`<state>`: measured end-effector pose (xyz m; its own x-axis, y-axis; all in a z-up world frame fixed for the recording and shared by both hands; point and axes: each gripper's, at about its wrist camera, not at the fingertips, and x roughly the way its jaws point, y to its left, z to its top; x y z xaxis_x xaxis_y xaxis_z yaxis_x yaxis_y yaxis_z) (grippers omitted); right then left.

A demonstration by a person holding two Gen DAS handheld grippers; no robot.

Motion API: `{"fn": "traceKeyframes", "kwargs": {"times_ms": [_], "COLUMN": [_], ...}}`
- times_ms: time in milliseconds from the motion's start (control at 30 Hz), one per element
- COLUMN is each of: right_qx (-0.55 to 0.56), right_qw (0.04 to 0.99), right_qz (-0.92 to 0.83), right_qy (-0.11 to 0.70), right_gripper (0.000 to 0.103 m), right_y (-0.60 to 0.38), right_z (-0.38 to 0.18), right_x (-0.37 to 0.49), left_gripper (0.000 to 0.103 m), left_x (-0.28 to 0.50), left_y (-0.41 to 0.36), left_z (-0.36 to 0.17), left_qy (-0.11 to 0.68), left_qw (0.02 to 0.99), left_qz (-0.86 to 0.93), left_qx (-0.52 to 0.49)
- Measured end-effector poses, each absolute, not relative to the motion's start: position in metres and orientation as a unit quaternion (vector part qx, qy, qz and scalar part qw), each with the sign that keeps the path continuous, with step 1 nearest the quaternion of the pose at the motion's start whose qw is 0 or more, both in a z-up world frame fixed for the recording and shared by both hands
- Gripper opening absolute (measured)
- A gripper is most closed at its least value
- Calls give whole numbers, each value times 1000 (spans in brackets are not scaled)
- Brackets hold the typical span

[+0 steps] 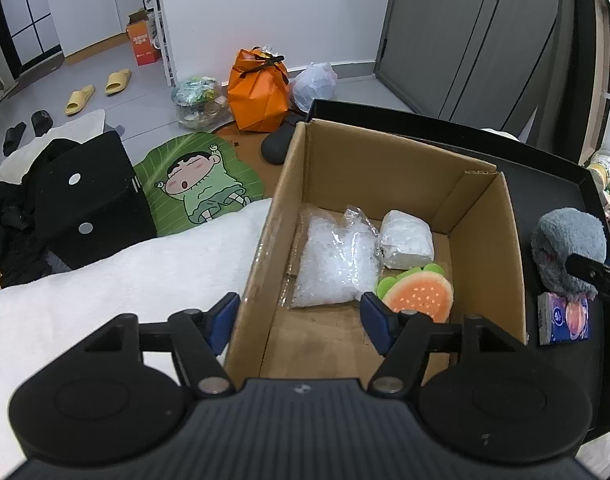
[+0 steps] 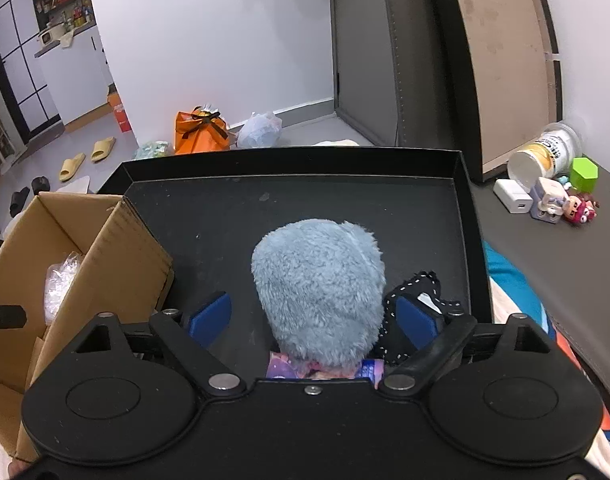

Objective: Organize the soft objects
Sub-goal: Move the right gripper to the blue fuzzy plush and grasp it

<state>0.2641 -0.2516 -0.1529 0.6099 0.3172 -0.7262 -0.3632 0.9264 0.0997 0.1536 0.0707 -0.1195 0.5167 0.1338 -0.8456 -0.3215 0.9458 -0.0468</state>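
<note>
A: Left wrist: our left claw [image 1: 301, 318] hangs spread over the cardboard box [image 1: 485, 240], nothing pinched.

B: Right wrist: our right claw [image 2: 311, 316] is spread around the blue plush [image 2: 319, 288] on the black tray [image 2: 289, 164]. Closing low, we risk snagging the tissue pack [image 2: 283, 368] beneath.

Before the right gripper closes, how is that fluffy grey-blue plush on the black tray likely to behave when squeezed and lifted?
The grey-blue plush looks thick-piled and rounded, so it will probably compress between the open right gripper rather than resist. It is likely light for its bulk. Its fur may slip slightly against the pads. It seems to rest on a tissue pack, which might shift.
</note>
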Motion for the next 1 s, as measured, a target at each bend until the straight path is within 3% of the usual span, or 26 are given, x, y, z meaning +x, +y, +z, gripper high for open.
{"fn": "traceKeyframes", "kwargs": {"times_ms": [167, 300, 433, 1000], "right_qx": [-34, -45, -27, -5], "right_qw": [892, 894, 891, 894], "right_qz": [191, 183, 182, 203], "right_qy": [407, 406, 415, 400], "right_gripper": [79, 61, 54, 52], "right_y": [-246, -246, -254, -253], "right_z": [-159, -160, -157, -125], "right_x": [270, 270, 270, 249], "left_gripper": [68, 68, 68, 68], "left_x": [155, 155, 156, 153], "left_y": [68, 68, 68, 74], "left_z": [-120, -120, -120, -118], "left_qy": [475, 474, 474, 472], "left_qw": [865, 865, 865, 866], "left_qz": [132, 132, 133, 131], "left_qx": [-93, -95, -96, -103]}}
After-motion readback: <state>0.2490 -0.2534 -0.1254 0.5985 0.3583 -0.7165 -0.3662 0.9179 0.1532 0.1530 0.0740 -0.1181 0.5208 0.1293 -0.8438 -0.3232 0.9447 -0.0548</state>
